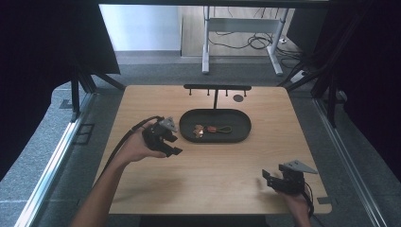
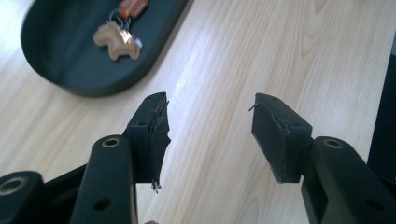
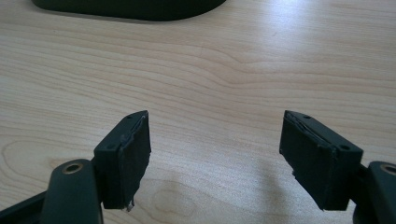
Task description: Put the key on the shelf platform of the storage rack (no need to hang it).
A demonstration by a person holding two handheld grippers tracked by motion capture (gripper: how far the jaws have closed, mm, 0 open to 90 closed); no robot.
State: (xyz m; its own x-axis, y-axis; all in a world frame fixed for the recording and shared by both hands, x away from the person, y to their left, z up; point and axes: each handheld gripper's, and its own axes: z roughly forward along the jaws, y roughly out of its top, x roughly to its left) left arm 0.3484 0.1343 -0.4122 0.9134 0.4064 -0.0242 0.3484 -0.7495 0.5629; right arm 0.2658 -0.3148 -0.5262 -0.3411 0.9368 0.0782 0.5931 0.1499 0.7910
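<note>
L gripper (image 1: 174, 144) jaws open – nr tray (image 1: 189, 132) | keyring (image 1: 211, 129) in tray

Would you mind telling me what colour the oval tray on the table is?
The oval tray is black or very dark grey, clearest in the high view.

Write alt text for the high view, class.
A dark oval tray holding a brown leather keyring sits mid wooden table. The left gripper hovers open beside it; the right gripper rests open near the table's front corner.
</note>
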